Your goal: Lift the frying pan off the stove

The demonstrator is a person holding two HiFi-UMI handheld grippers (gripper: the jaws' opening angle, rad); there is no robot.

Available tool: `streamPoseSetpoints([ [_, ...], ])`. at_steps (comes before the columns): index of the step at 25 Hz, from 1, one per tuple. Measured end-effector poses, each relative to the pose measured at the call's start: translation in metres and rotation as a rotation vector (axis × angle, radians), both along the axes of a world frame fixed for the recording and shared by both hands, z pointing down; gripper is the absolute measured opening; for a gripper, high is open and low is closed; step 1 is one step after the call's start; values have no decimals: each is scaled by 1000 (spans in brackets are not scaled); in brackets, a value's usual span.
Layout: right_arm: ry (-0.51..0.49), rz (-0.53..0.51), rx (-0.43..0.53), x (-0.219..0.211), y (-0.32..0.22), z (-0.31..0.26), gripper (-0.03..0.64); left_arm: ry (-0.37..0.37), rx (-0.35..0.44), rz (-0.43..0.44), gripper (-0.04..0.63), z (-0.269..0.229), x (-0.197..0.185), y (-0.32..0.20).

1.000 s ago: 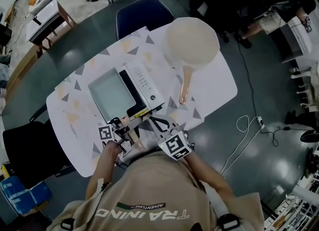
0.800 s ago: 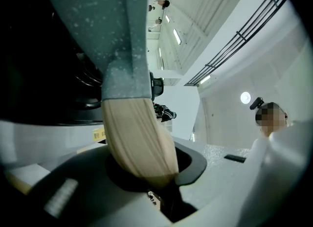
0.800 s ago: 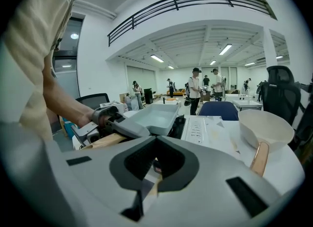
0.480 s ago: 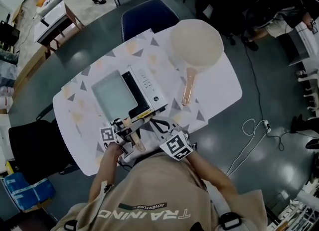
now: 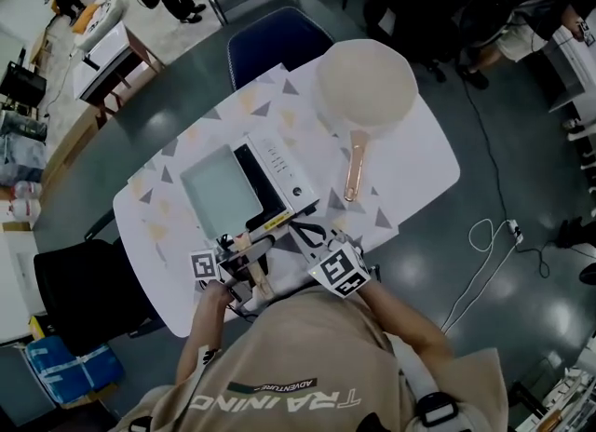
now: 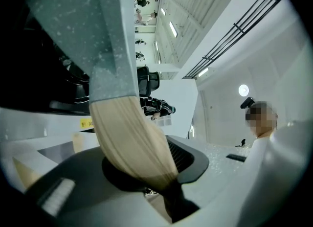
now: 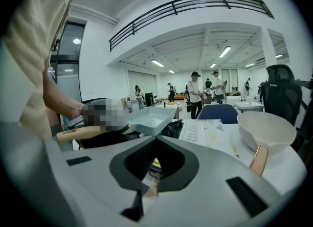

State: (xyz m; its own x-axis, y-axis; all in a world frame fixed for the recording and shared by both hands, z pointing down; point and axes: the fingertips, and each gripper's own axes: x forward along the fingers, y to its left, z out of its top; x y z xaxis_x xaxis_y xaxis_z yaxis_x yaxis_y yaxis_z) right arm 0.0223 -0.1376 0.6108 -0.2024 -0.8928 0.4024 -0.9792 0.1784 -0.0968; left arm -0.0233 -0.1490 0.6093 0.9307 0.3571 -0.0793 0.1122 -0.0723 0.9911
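Observation:
A square pale grey-green frying pan [image 5: 221, 188] sits over the white and black stove [image 5: 284, 168] on the patterned table. Its wooden handle [image 5: 253, 272] points toward me. My left gripper [image 5: 244, 251] is closed on that handle while its jaws are opening. In the left gripper view the handle [image 6: 129, 138] runs down into the gripper [image 6: 156, 172], with the pan [image 6: 93, 40] above. The right gripper view shows the pan [image 7: 146, 118] just over the stove [image 7: 190, 129]; I cannot tell whether they touch. My right gripper [image 5: 300, 228] [image 7: 154, 165] is beside the stove's near corner, shut and empty.
A round cream pan [image 5: 368, 81] [image 7: 266, 128] with a copper-coloured handle [image 5: 354, 169] rests on the table's far right. A blue chair [image 5: 279, 30] stands beyond the table, a black chair [image 5: 84, 290] to the left. A white cable [image 5: 484, 244] lies on the floor at right.
The head view has shifted, so the table sits lower and to the right in it. Both grippers, the pan and the stove keep their places relative to one another.

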Motion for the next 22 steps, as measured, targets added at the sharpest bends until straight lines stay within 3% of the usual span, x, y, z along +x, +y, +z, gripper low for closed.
streamPoseSetpoints([
  [22,2,29,101,13,-13,-42,-5,114,132,53,115,-69,12,2],
])
